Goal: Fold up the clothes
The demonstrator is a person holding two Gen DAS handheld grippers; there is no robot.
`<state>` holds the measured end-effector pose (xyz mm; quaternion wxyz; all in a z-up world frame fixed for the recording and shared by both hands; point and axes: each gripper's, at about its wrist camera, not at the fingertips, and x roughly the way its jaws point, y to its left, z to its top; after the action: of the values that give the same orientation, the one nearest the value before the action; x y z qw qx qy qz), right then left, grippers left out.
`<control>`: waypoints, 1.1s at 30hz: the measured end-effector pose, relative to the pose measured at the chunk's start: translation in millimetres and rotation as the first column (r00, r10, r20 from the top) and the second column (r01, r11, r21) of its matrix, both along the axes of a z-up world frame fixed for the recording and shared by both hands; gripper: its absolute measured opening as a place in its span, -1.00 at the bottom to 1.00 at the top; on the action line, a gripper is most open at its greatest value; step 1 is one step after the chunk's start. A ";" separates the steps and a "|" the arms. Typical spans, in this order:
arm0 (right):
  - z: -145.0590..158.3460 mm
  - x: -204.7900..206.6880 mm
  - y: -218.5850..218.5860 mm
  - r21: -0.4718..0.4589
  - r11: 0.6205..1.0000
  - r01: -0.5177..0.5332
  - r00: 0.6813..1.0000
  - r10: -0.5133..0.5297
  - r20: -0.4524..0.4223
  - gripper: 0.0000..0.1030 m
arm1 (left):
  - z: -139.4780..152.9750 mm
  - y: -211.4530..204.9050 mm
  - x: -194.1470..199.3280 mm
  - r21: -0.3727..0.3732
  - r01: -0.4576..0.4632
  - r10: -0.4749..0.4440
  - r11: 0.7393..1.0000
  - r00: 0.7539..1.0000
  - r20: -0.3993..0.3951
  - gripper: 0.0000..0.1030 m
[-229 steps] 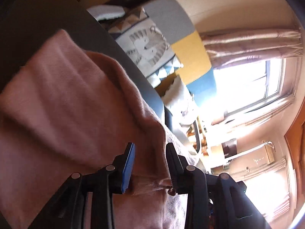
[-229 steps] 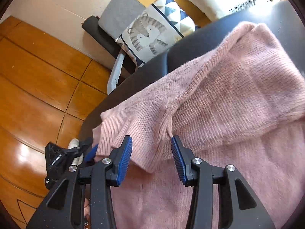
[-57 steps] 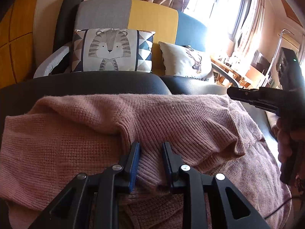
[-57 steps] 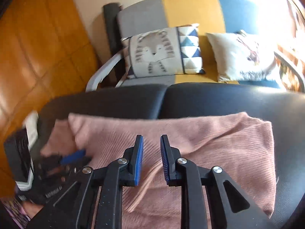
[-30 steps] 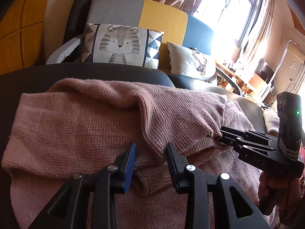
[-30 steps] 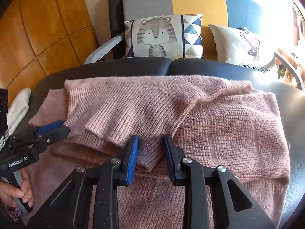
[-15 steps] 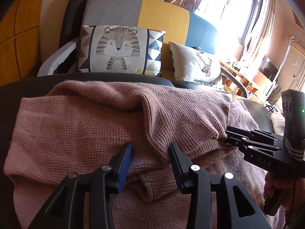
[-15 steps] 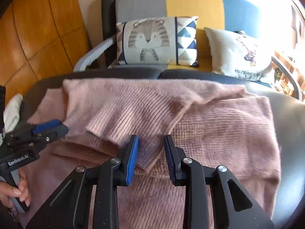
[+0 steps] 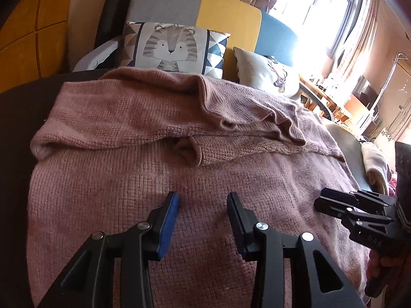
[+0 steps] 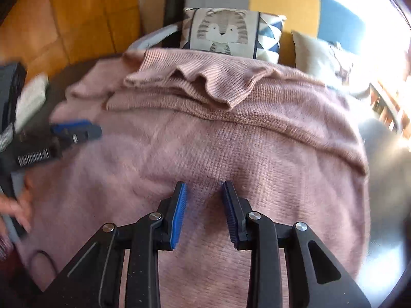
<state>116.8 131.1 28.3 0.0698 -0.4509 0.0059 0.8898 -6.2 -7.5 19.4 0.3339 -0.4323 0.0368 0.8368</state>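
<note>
Both tools, left tool (image 9: pixel 203 200) and right tool (image 10: pixel 203 190), tilt down over the pink sweater (image 9: pixel 128 179), jaws apart, empty.

Sweater (image 9: pixel 154 205) under left gripper (image 9: pixel 203 200): pink knit, coarse, fuzzy, matt. Gripper frames: matt black plastic, blue ribbed pads (image 10: pixel 179 213), bright metal pins. Beyond sweater: printed cloth cushion (image 9: pixel 172 48). Surface (image 9: pixel 15 118) beneath: smooth black.

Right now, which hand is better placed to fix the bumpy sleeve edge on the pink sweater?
Probably right. The rumpled sleeve edge lies straight ahead of the right gripper; from the left gripper it sits off to one side.
</note>
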 end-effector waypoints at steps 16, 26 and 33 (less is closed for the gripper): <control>6.0 15.7 -9.1 -0.116 0.993 0.020 0.998 -0.027 -0.060 -0.27 | 26.0 57.7 37.4 -0.057 0.105 -0.110 0.993 0.990 -0.088 -0.23; -7.6 15.4 -30.3 0.033 0.999 -0.007 1.000 0.008 -0.020 -0.14 | 10.1 61.8 43.2 -0.070 0.107 -0.113 0.992 0.990 -0.090 -0.17; -6.4 25.5 -23.7 0.008 1.000 -0.012 1.000 0.012 -0.022 -0.13 | 9.1 59.1 41.8 -0.055 0.110 -0.114 0.992 0.990 -0.079 -0.17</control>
<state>142.3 107.3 21.9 0.0660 -0.4406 0.0006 0.8953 35.6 51.6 28.5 0.3676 -0.4034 0.0959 0.8325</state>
